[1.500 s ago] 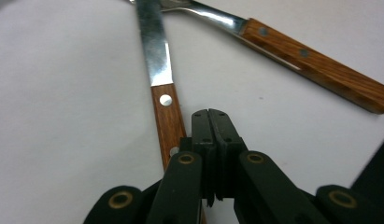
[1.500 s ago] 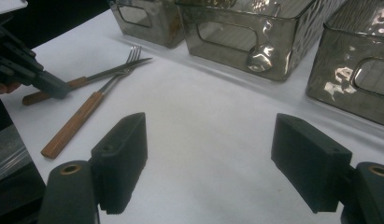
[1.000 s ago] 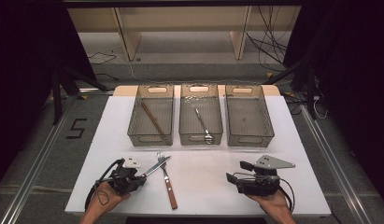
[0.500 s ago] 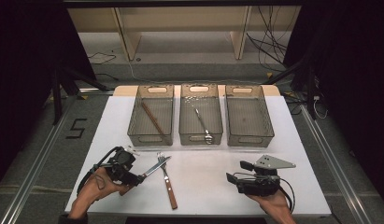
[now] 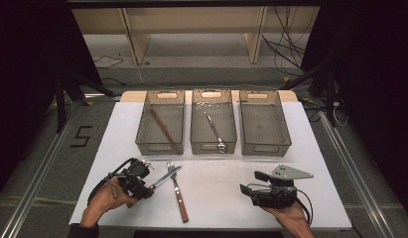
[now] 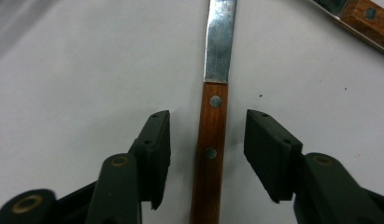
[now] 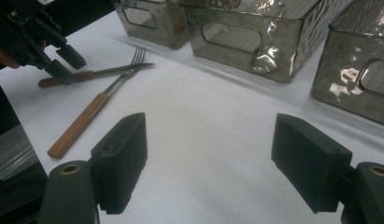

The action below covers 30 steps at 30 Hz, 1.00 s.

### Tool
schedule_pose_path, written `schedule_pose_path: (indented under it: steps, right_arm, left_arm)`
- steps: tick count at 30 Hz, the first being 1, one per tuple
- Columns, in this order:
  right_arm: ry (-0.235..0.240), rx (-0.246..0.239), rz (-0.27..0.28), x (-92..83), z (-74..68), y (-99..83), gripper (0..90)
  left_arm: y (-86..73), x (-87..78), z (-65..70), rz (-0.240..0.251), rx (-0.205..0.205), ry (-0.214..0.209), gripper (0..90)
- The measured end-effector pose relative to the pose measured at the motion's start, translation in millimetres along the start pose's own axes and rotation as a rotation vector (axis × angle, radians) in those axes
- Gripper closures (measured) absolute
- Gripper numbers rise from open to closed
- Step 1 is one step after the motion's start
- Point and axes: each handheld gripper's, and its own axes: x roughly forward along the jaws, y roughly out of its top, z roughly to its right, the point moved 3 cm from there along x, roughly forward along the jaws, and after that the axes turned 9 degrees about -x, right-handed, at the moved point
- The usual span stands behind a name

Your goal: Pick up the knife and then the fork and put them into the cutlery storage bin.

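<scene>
A wood-handled knife (image 5: 164, 178) lies on the white table, its blade crossing the tines of a wood-handled fork (image 5: 177, 196). My left gripper (image 5: 144, 191) straddles the knife handle (image 6: 210, 154). Its jaws have just been closing, with a gap still on each side of the handle, so it is open. The fork handle (image 6: 367, 14) runs past the top right corner of that view. At the front right my right gripper (image 5: 250, 182) rests in the hand, open over bare table (image 7: 213, 149). From there the knife (image 7: 110, 71), the fork (image 7: 87, 116) and the left gripper (image 7: 63, 60) are at upper left.
Three clear bins stand in a row at the back: the left bin (image 5: 160, 144) holds a wooden stick (image 5: 163, 126), the middle bin (image 5: 214, 145) a metal utensil (image 5: 215, 130), and the right bin (image 5: 265, 144) nothing.
The left hand shifted a little to the left and its forearm swung outward, with the gripper staying at the knife handle. The right hand stayed put.
</scene>
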Motion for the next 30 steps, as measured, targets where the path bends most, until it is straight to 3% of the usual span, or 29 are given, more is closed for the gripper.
schedule_pose_path:
  steps: [8,13,16,26,30]
  right_arm:
    - [0.001,0.001,0.000,-0.1,0.1,-0.1,27.5]
    - [-0.002,-0.006,-0.001,0.5,-0.1,-0.1,27.5]
    - [-0.002,-0.003,-0.001,0.6,0.0,0.0,27.6]
    - [-0.002,-0.003,0.000,0.4,0.1,0.0,27.6]
    - [-0.002,-0.004,-0.001,0.5,0.1,-0.1,27.5]
  left_arm:
    - [2.9,3.5,-0.2,-0.032,0.031,0.011,64.0]
    - [5.1,4.1,5.0,-0.052,0.081,0.017,72.6]
    - [5.6,4.5,6.3,-0.056,0.087,0.018,75.0]
    - [5.8,2.2,6.4,-0.024,0.122,0.011,76.3]
    - [8.5,-6.0,9.3,0.018,0.130,-0.014,76.4]
